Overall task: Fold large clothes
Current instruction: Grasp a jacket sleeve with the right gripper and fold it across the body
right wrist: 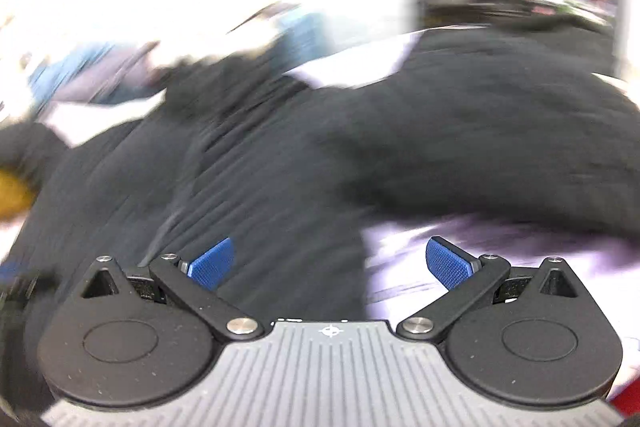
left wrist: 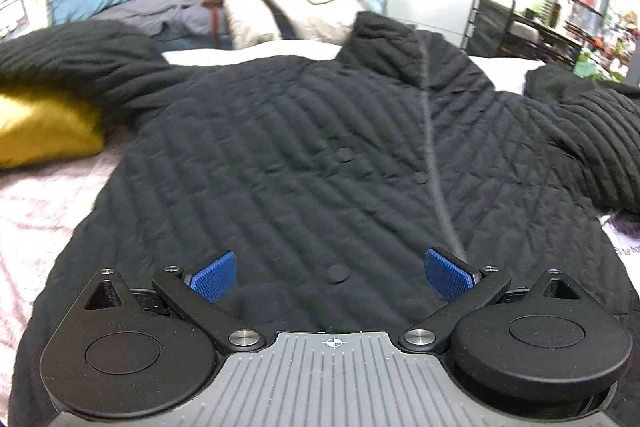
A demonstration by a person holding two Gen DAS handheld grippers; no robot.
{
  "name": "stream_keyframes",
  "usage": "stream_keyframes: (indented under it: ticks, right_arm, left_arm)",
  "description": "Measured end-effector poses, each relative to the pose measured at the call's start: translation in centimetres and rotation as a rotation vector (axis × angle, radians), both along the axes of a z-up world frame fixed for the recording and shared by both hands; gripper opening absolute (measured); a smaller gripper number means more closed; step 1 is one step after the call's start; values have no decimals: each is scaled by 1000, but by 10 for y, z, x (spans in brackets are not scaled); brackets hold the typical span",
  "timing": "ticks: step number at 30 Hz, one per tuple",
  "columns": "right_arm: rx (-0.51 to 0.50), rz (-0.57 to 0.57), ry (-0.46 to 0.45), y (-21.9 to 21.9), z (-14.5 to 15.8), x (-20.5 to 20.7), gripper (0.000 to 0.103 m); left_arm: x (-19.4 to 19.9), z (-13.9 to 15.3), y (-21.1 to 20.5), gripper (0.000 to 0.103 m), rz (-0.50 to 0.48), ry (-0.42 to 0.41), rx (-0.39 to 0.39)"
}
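Observation:
A black quilted jacket (left wrist: 304, 155) lies spread front-up on a bed, collar at the far end, sleeves stretched out to both sides. Round buttons run down its front. My left gripper (left wrist: 330, 271) hovers over the jacket's lower hem, open, with nothing between its blue pads (left wrist: 212, 277). The right wrist view is motion-blurred. It shows the same jacket (right wrist: 248, 167) with its right sleeve (right wrist: 500, 139) reaching toward the right. My right gripper (right wrist: 330, 265) stands open above the jacket's right edge, with one pad over black fabric and the other over the bedsheet.
A yellow pillow (left wrist: 44, 131) lies under the left sleeve. The pale pink bedsheet (left wrist: 40, 211) shows at the left. Piled clothes and bedding (left wrist: 248, 11) sit behind the collar. A black wire rack (left wrist: 516, 27) stands at the back right.

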State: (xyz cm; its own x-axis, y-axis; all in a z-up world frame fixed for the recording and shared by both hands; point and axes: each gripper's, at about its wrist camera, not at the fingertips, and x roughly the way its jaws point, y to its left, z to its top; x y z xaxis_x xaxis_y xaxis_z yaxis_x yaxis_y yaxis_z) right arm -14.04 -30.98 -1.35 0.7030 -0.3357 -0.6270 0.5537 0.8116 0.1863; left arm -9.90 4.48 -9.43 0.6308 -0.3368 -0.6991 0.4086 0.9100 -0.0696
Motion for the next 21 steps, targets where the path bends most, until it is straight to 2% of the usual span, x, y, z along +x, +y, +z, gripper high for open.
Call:
stream_keyframes:
  ticks: [2, 4, 7, 9, 14, 17, 19, 21]
  right_arm:
    - [82, -177, -38, -45, -3, -24, 101]
    - [225, -340, -99, -87, -13, -53, 98]
    - [373, -500, -183, -126, -32, -90, 91]
    - [394, -540, -219, -141, -39, -104, 90]
    - [531, -630, -444, -169, -57, -128, 89]
    - [602, -675, -508, -180, -70, -131, 79]
    - [605, -687, -535, -180, -72, -134, 70]
    - [602, -681, -551, -179, -72, -140, 51]
  left_arm:
    - [-3, -1, -10, 103, -29, -3, 5]
    - [-7, -3, -19, 103, -59, 2, 17]
    - [-11, -9, -32, 103, -90, 13, 56]
    - [-13, -12, -36, 103, -100, 16, 75]
    - [-12, -14, -35, 103, -92, 21, 85]
    - [-12, -12, -31, 103, -82, 19, 81]
    - [-12, -10, -27, 103, -76, 14, 82]
    - [-12, -11, -24, 103, -71, 13, 85]
